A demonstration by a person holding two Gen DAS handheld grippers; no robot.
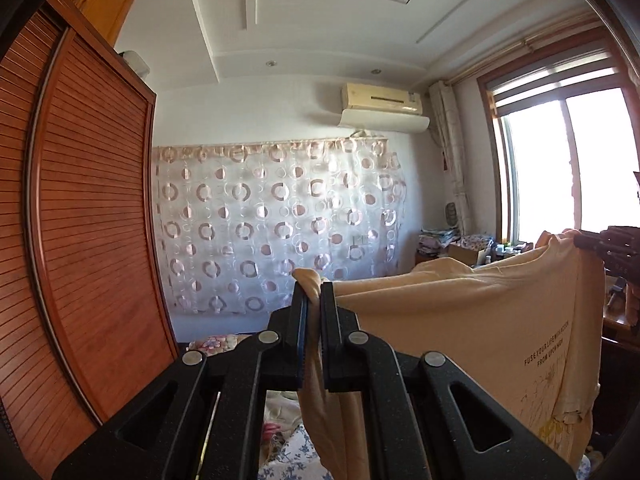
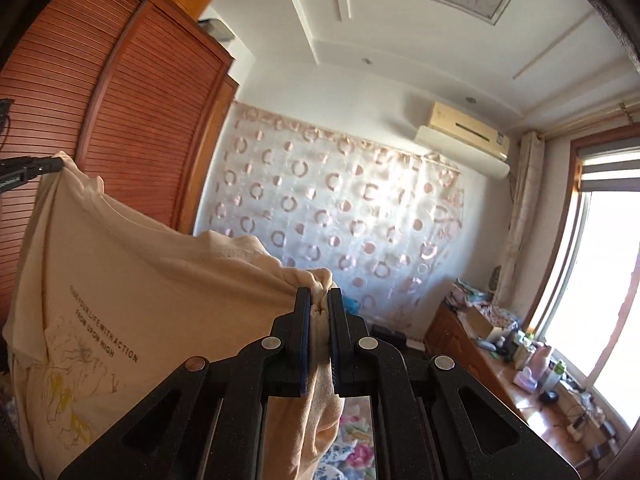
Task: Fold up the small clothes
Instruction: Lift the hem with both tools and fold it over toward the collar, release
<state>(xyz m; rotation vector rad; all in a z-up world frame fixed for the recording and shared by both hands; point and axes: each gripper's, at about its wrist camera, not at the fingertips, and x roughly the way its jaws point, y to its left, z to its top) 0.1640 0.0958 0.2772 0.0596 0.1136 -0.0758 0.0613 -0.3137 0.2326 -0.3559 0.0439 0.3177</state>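
A: Where's the shirt (image 1: pixel 460 320)?

B: Up in the air, stretched between the two grippers. In the left wrist view it runs from centre out to 3 o'clock; in the right wrist view it runs from centre out to 9 o'clock.

A: Left gripper (image 1: pixel 314 300)?

B: Jaws pressed narrow on a bunched fold of the shirt. A tuft of cloth pokes out past the tips, and more hangs down between the arms at 6 o'clock.

A: And the right gripper (image 2: pixel 319 304)?

B: Same: jaws tight on a gathered wad of cloth, with fabric draping below them.

A: Which side of the shirt shows?

B: The printed side. Black lettering and a yellow line drawing sit at 4 o'clock in the left view and at 8 o'clock in the right.

A: Anything else?

B: A wardrobe (image 1: pixel 92 208) at 9 o'clock, a circle-patterned curtain (image 1: pixel 276 224) straight ahead, an air conditioner (image 1: pixel 382 104) at 1 o'clock, a window (image 1: pixel 560 168) at 3 o'clock. A cluttered surface (image 2: pixel 516 376) lies under the window at 4 o'clock in the right view, and floral bedding (image 2: pixel 356 452) lies at 6 o'clock.
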